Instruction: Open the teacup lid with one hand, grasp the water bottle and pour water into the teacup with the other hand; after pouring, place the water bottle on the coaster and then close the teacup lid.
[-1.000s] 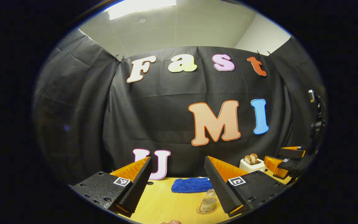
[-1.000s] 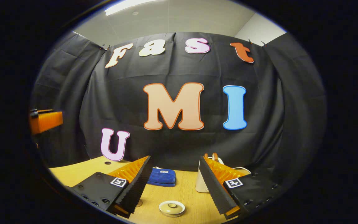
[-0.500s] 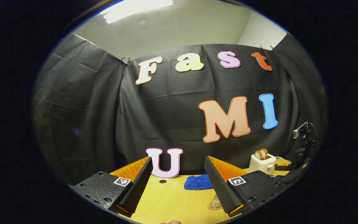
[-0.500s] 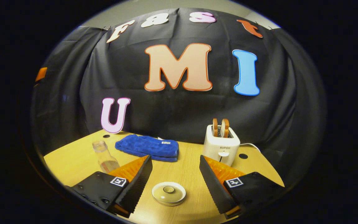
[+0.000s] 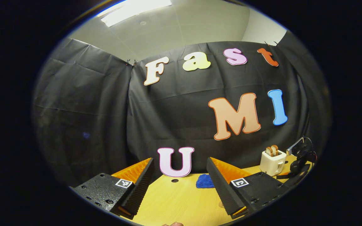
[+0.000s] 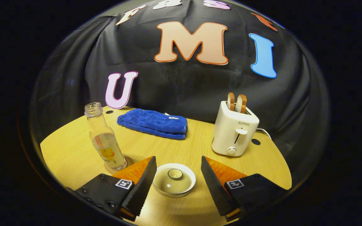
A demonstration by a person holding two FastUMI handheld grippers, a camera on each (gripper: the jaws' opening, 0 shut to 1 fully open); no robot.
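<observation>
In the right gripper view the right tool (image 6: 176, 183) hangs over the worktop (image 6: 200, 150) with its fingers spread wide apart and nothing between them but air. The teacup lid (image 6: 174, 183) lies in the gap between the two fingers, lower than them and touching neither, seated flat with its small round knob facing up (the cup beneath is hidden by the lid). The water bottle (image 6: 105, 138) stands at about 10 o'clock from the lid, just beside the tool's left finger. It is upright, its long axis vertical, the open neck on top and a little clear liquid in its lower part. Whether a coaster lies under it cannot be told.

Farther back on the pale wooden worktop, a folded blue towel (image 6: 152, 123) lies at 12 o'clock from the lid, and a white toaster (image 6: 235, 129) with two slices standing in it sits at 1 o'clock. Black cloth closes the booth behind them.

In the left gripper view the left tool (image 5: 179, 185) is held high and level, fingers likewise wide apart and empty, with the towel (image 5: 205, 181) and toaster (image 5: 272, 161) far off, and a grey ceiling with a lit panel above
</observation>
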